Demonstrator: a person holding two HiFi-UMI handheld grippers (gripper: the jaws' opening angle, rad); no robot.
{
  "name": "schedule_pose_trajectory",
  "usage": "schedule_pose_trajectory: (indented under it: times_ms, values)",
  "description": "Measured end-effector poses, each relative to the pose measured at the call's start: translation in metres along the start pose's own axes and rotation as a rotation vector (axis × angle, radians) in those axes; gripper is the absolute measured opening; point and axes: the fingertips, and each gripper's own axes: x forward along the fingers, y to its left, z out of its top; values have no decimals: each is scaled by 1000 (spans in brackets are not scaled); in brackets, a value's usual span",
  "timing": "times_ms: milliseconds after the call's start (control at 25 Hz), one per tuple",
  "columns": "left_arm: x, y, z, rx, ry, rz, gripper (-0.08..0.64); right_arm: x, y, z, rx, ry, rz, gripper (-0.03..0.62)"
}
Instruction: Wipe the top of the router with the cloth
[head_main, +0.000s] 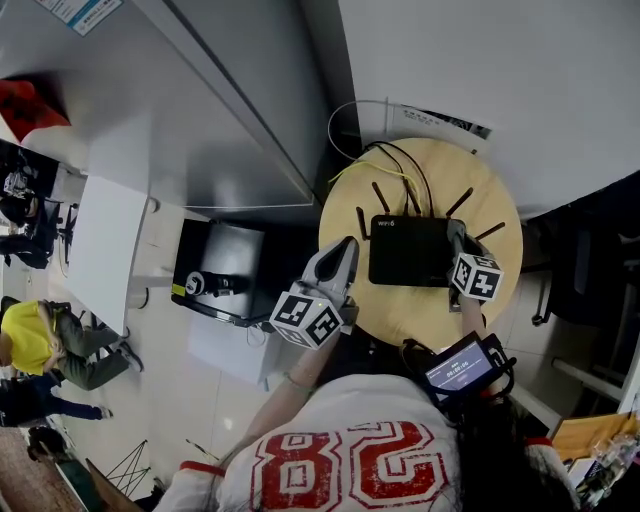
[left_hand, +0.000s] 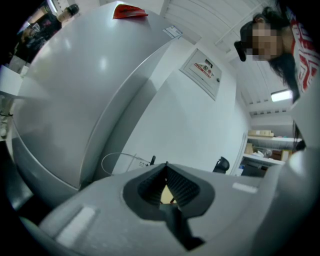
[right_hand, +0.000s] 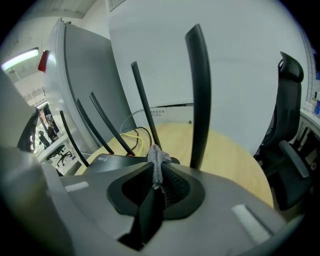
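A black router (head_main: 408, 250) with several upright antennas (right_hand: 200, 90) lies flat on a round wooden table (head_main: 500, 205). My right gripper (head_main: 456, 230) is over the router's right edge, shut on a small grey cloth (right_hand: 156, 161) that bunches up between its fingertips. In the right gripper view the router's top (right_hand: 112, 161) lies just ahead and to the left of the cloth. My left gripper (head_main: 349, 247) hovers at the router's left side, above the table's left edge. Its jaws (left_hand: 166, 166) are shut and hold nothing.
Yellow and black cables (head_main: 395, 160) run off the table behind the router toward the white wall. A grey partition (head_main: 200, 120) stands at the left. A black office chair (right_hand: 290, 145) is at the right. A black box (head_main: 222, 268) sits on the floor left of the table.
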Motion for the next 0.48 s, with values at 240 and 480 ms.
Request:
schedule_pose_trajectory:
  times_ms: [240,480]
  values:
    - [1,2,0,1,-7,12,-5,-4,-6,1,16,-11,-11,41]
    - [-5,5,4,2,-22,32,-5,3,92,15,-32,-46,206,41]
